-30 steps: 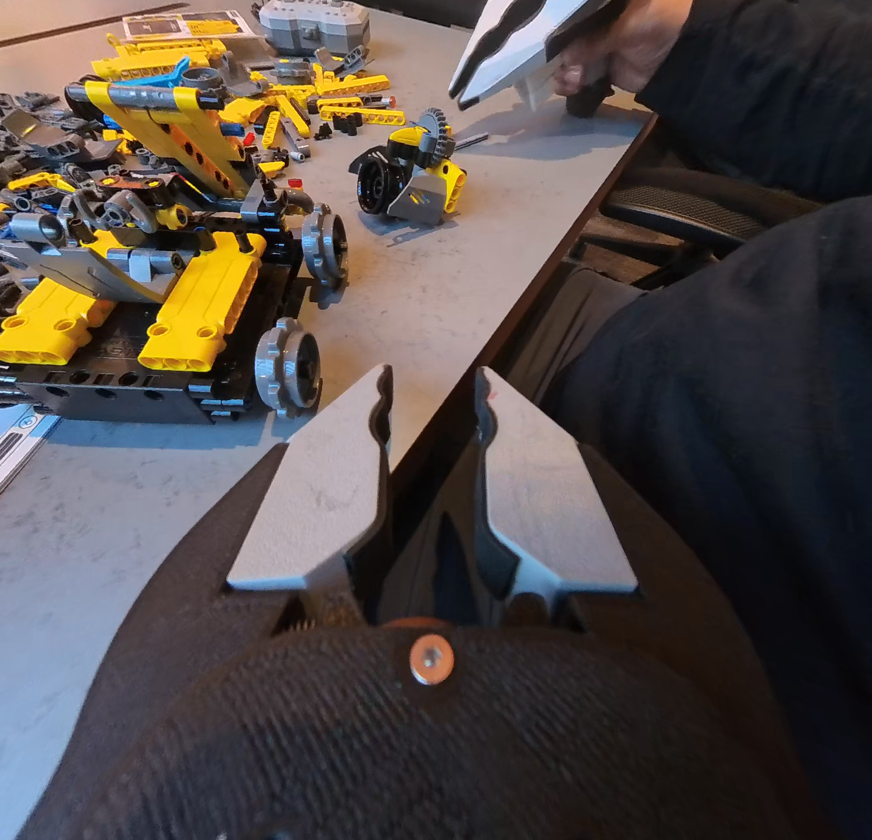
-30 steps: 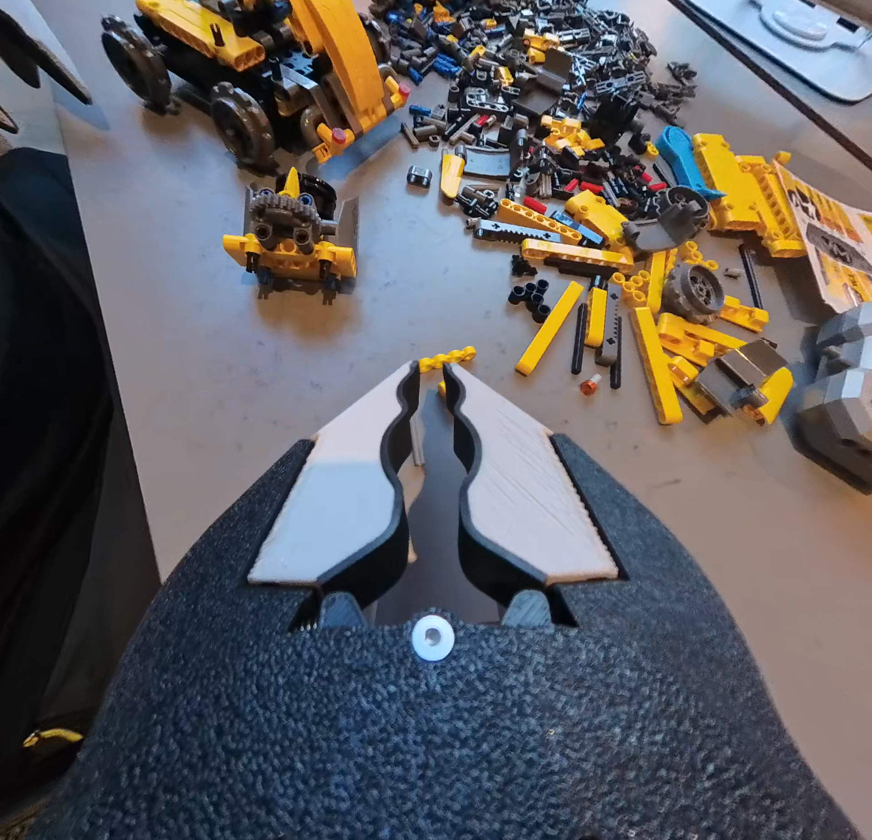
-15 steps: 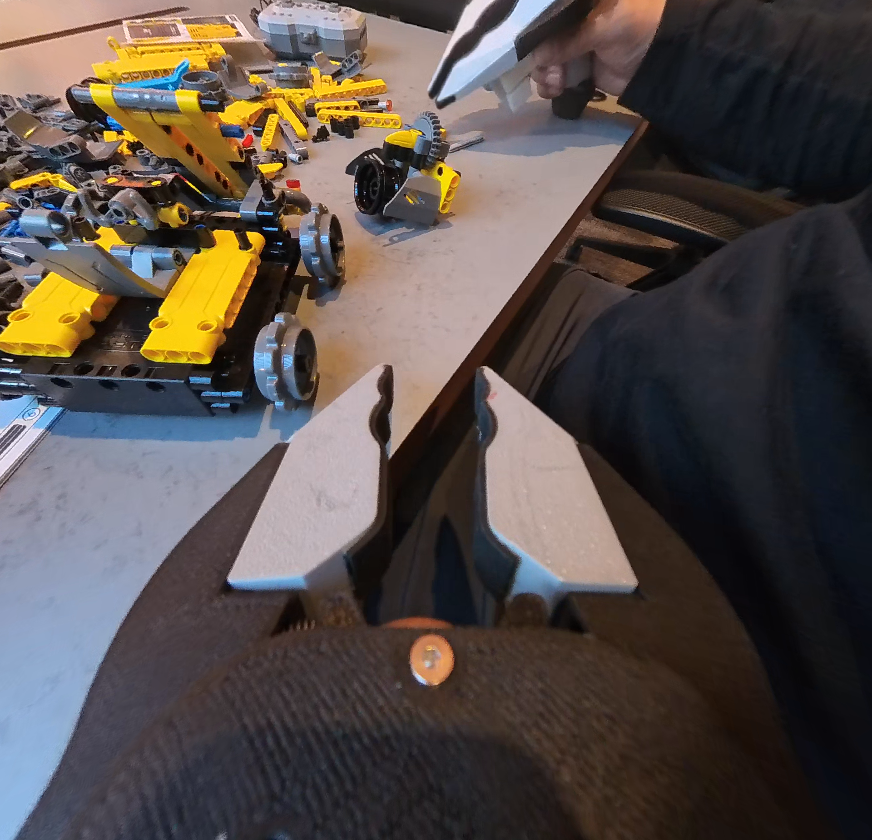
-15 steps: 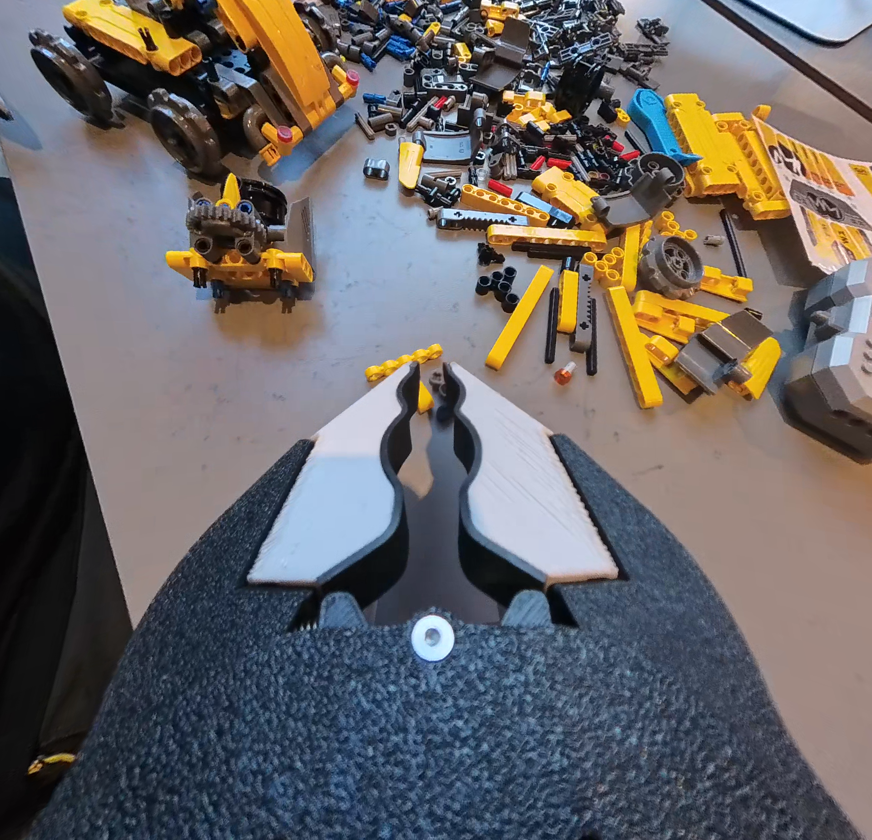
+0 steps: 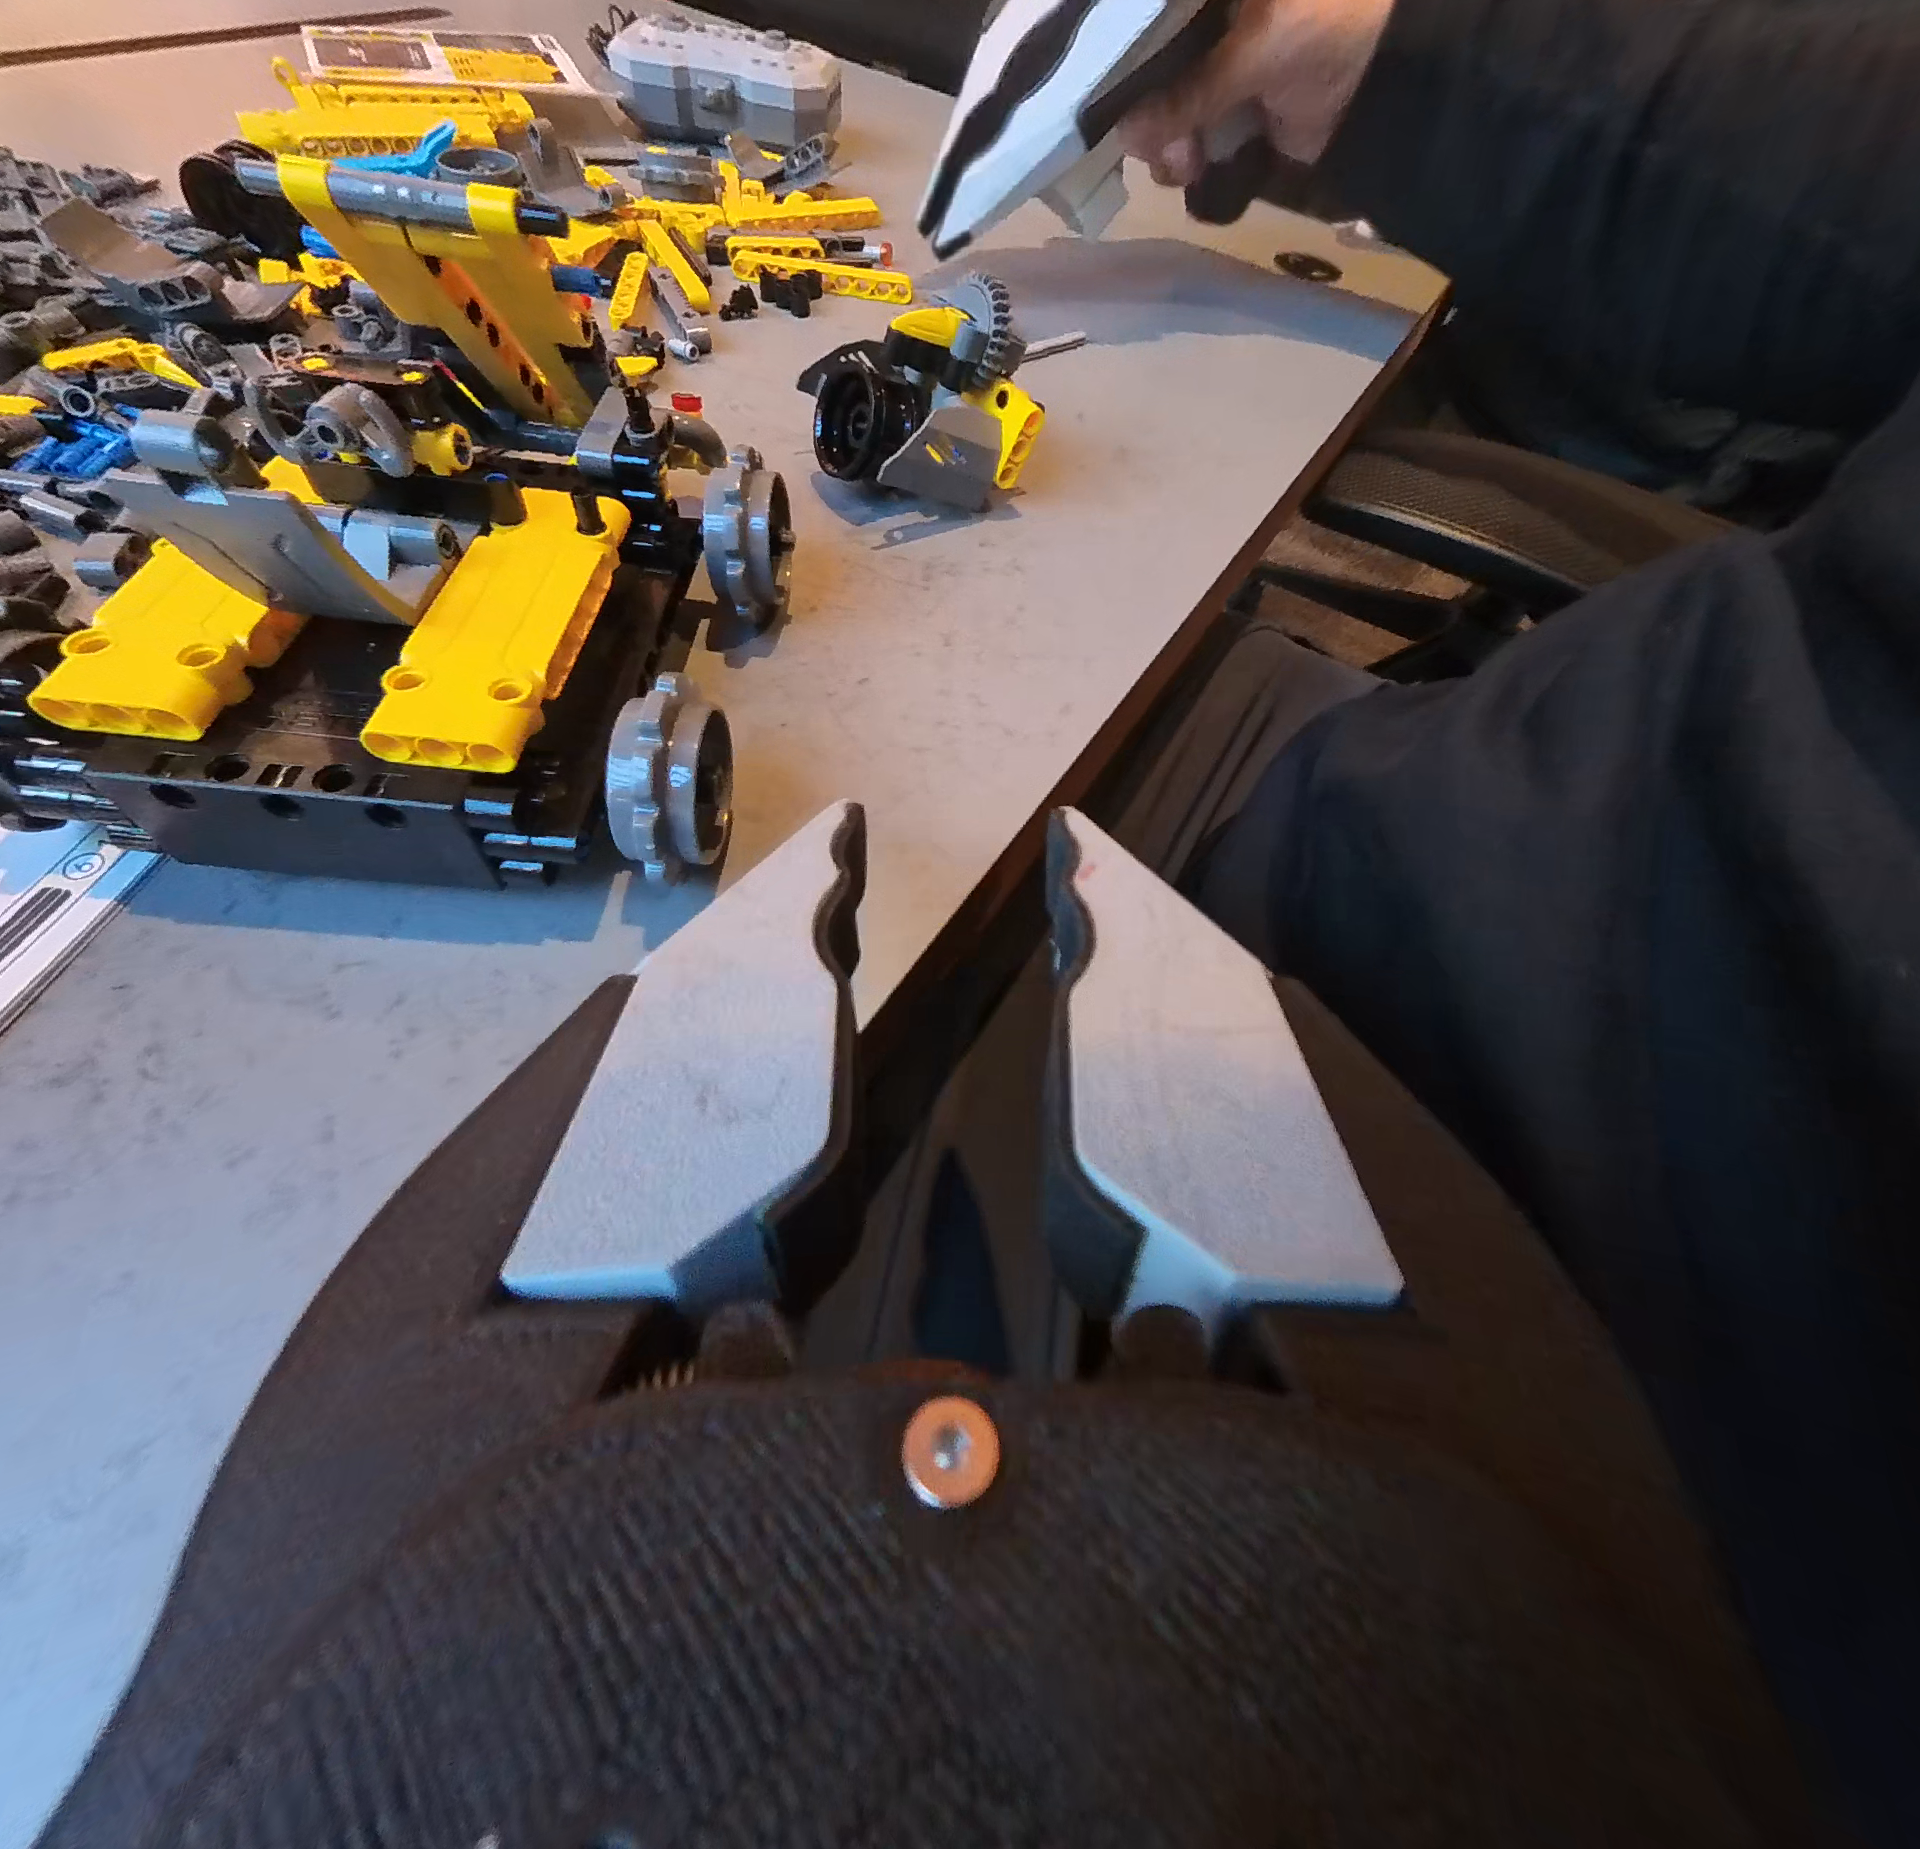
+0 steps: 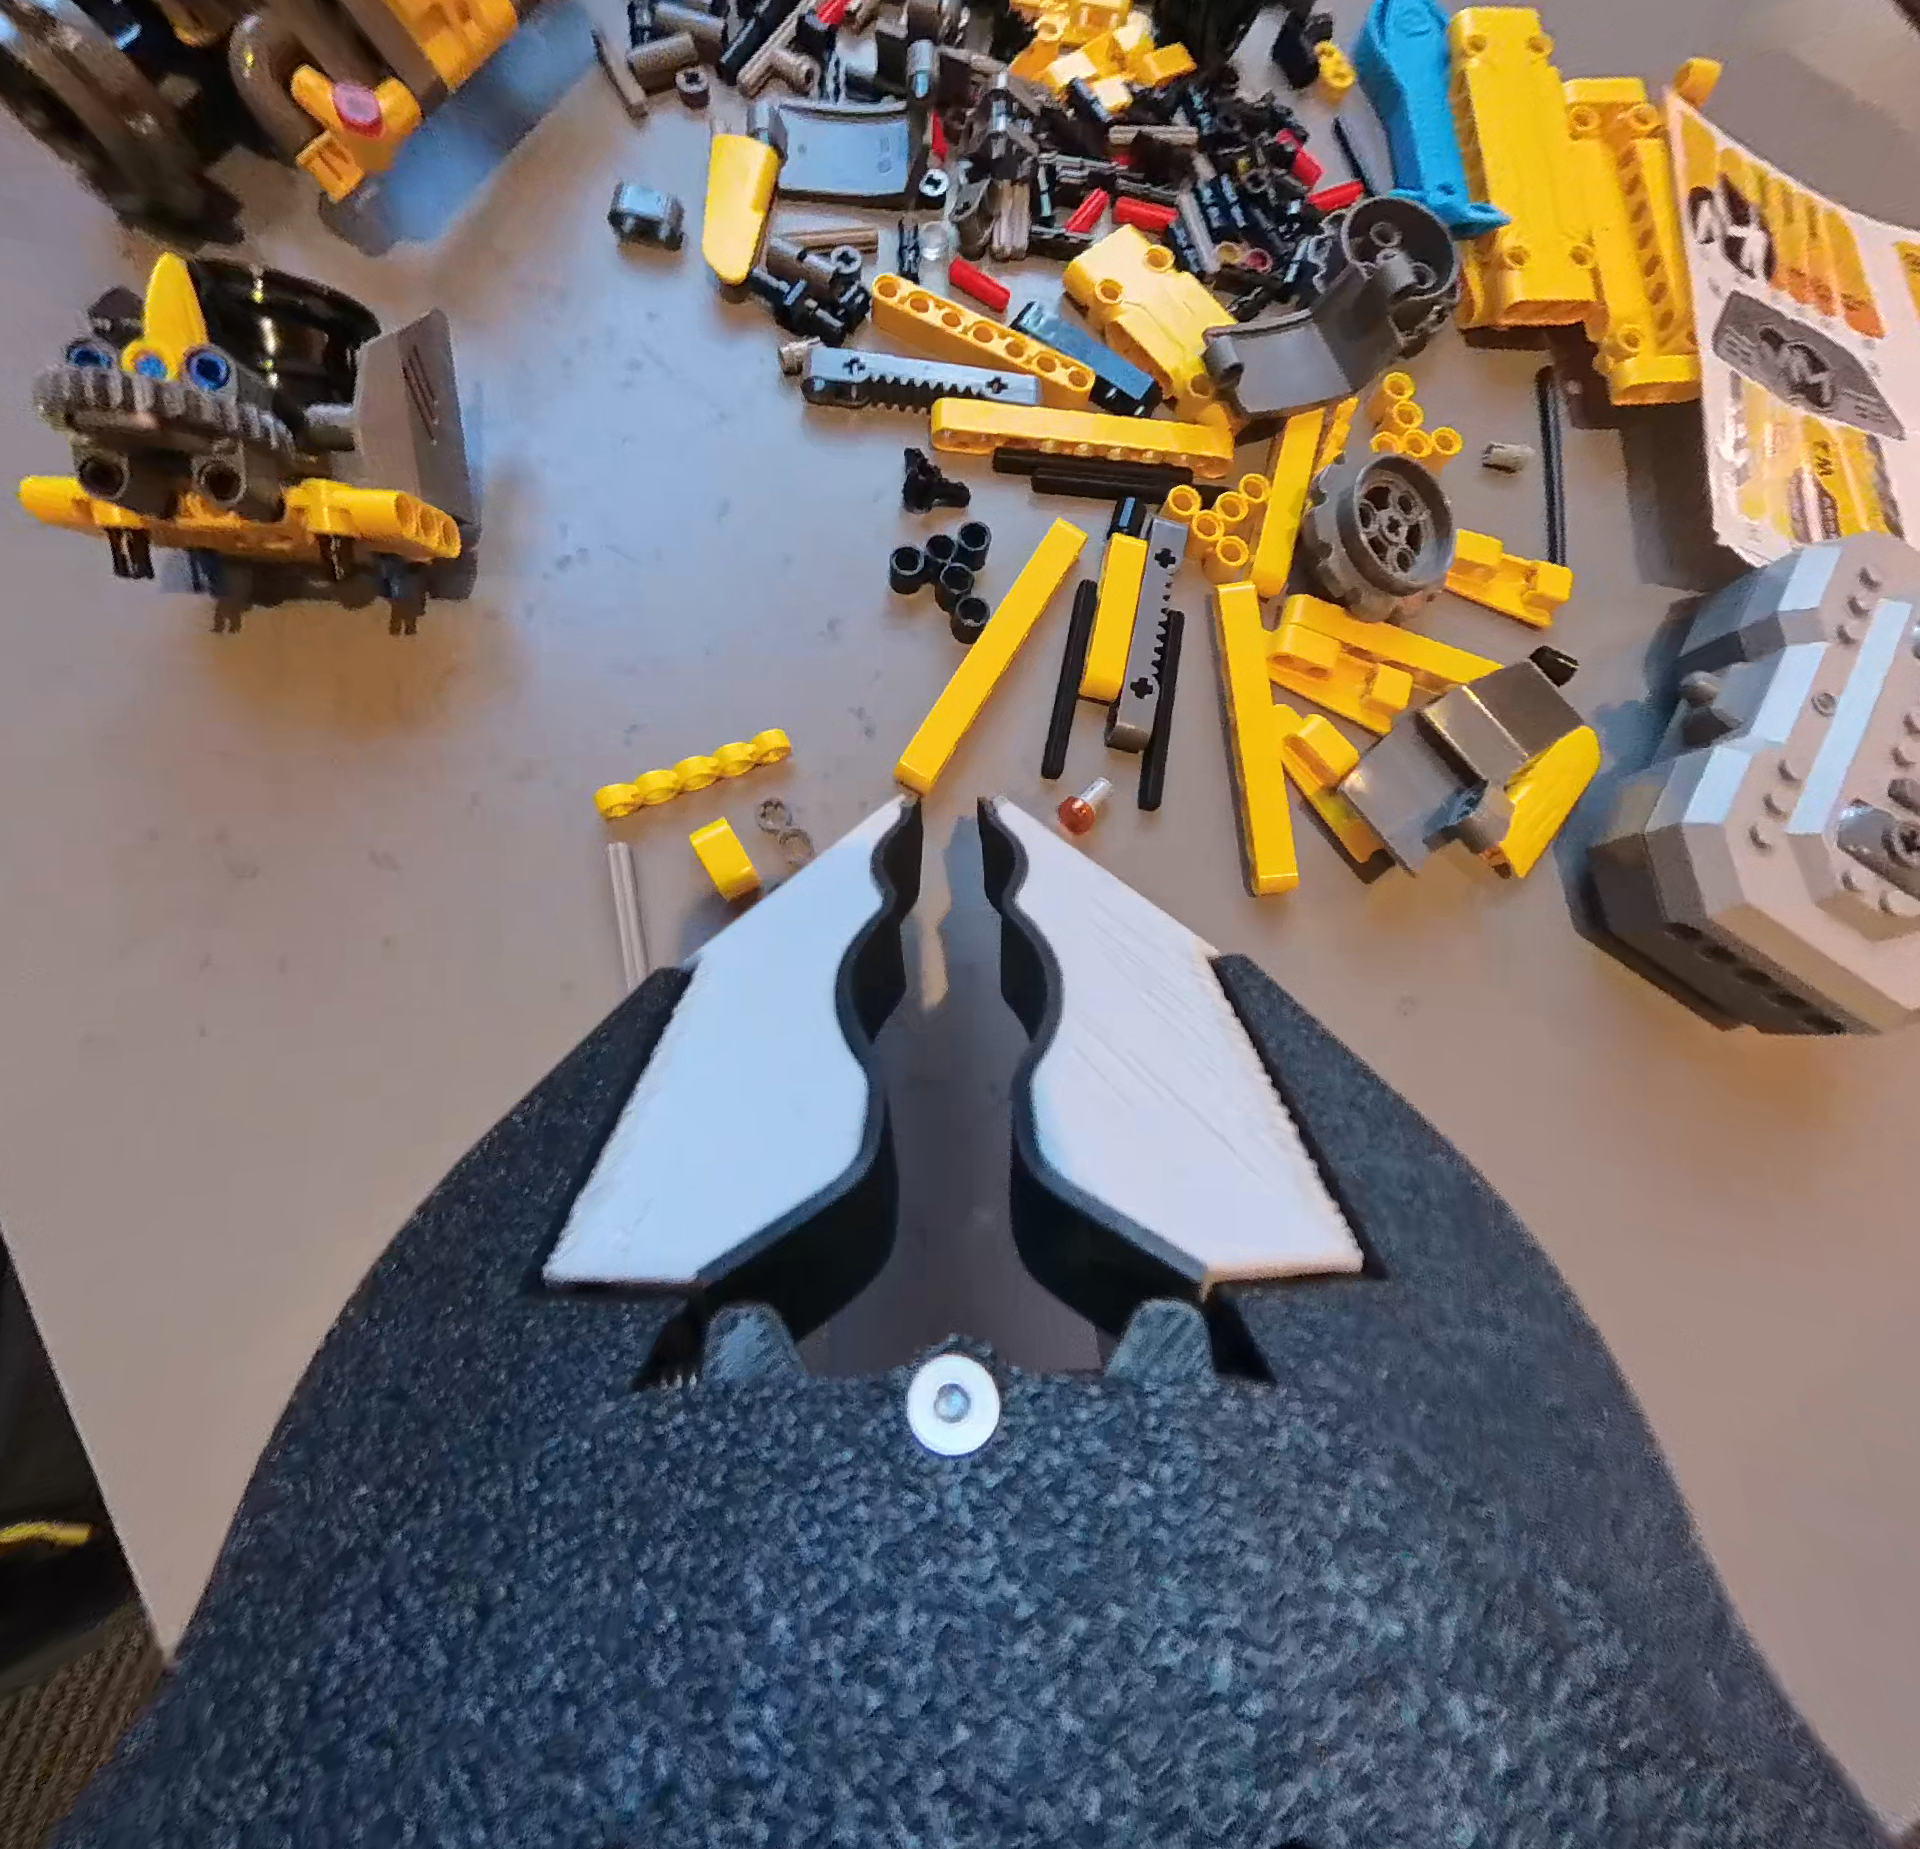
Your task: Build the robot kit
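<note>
Left gripper [image 5: 951,833] is hovering over the table [image 5: 260,1072] edge, fingers spread and empty, nearest the yellow-black vehicle [image 5: 343,636]. Right gripper [image 6: 948,812] is hanging low, fingers narrowly parted, gripping nothing, tips just beside a yellow beam [image 6: 992,656] and an orange stud [image 6: 1081,812]; loose parts are crowding beyond, with a grey box [image 6: 1766,791] lying farther right

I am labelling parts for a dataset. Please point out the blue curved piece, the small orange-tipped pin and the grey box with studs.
blue curved piece [image 6: 1415,106]: right wrist view, middle of its body.
small orange-tipped pin [image 6: 1077,810]: right wrist view, its orange end.
grey box with studs [image 6: 1766,791]: right wrist view, its light top face.
</note>
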Demonstrator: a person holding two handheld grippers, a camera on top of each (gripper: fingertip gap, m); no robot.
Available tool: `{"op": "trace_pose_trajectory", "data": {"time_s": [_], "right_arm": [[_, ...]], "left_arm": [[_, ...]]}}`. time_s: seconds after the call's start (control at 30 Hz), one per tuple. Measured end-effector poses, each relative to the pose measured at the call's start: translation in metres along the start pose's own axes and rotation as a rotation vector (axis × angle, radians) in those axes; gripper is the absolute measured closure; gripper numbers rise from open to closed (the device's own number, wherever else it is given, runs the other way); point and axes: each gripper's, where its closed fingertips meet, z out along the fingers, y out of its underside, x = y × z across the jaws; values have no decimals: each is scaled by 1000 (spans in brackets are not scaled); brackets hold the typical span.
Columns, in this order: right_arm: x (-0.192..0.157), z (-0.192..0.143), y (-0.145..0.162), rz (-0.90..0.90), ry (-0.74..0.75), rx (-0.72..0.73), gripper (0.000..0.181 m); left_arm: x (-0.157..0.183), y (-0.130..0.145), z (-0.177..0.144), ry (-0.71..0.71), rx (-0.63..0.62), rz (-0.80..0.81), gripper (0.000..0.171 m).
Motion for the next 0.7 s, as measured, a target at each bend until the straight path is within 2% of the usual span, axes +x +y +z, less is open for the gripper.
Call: {"op": "trace_pose_trajectory", "data": {"time_s": [0.27, 0.7], "right_arm": [[-15, 1, 9, -135, -146, -117, 170], [-32, 7, 11, -199, -211, -167, 175]], "left_arm": [[-2, 0, 4, -3, -9, -8, 140], [-1, 1, 4, 1, -10, -5, 140]]}}
